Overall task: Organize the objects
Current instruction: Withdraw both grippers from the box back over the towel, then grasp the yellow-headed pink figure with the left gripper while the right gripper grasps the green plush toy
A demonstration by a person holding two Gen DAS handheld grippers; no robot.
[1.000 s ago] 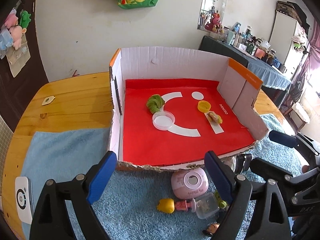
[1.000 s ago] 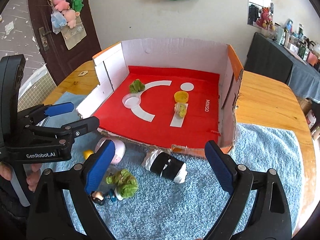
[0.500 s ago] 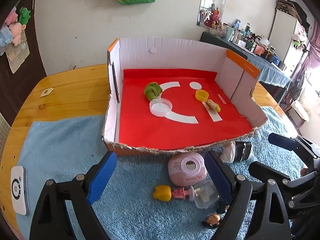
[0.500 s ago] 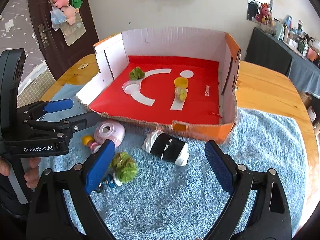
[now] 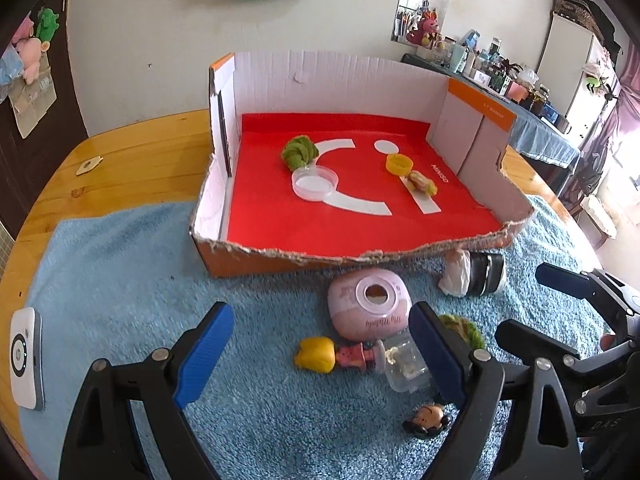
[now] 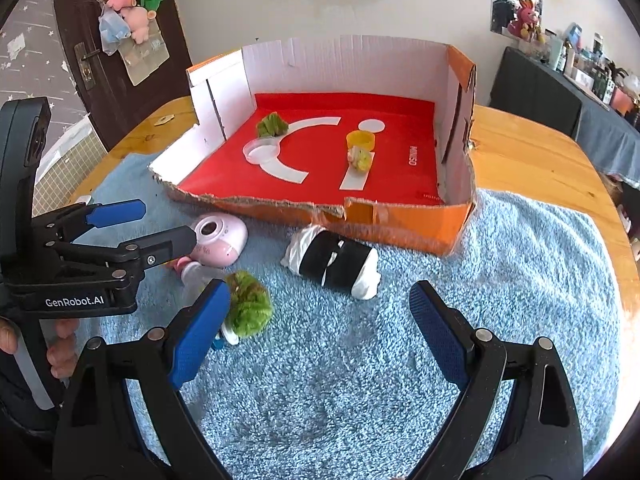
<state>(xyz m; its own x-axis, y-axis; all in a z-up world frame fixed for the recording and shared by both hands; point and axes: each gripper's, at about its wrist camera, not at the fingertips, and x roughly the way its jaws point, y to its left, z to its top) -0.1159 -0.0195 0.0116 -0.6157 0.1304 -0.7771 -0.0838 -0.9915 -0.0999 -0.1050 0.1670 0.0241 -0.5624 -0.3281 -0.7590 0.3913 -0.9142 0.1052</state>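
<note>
A cardboard box [image 5: 280,258] [image 6: 400,220] with a red floor holds a green pompom [image 5: 298,152], a clear lid [image 5: 314,184], a yellow cap [image 5: 399,165] and a small toy [image 5: 422,184]. In front of it on the blue towel lie a pink round case [image 5: 368,310] [image 6: 218,236], a yellow-and-pink figure [image 5: 332,354], a clear tub [image 5: 404,364], a doll head [image 5: 428,418], a green pompom [image 6: 248,308] and a black-and-white roll [image 6: 340,264] [image 5: 476,274]. My left gripper [image 5: 320,356] is open above the figure. My right gripper [image 6: 320,332] is open near the roll.
A white device [image 5: 24,360] lies at the towel's left edge. The blue towel [image 6: 520,280] covers a round wooden table [image 6: 540,160]. A small tag [image 5: 89,165] lies on the wood at the far left. A door with hanging toys [image 6: 128,8] stands behind.
Both grippers have drawn back and lifted away from the box, so more of the towel and the loose objects in front of it shows. Both stay open.
</note>
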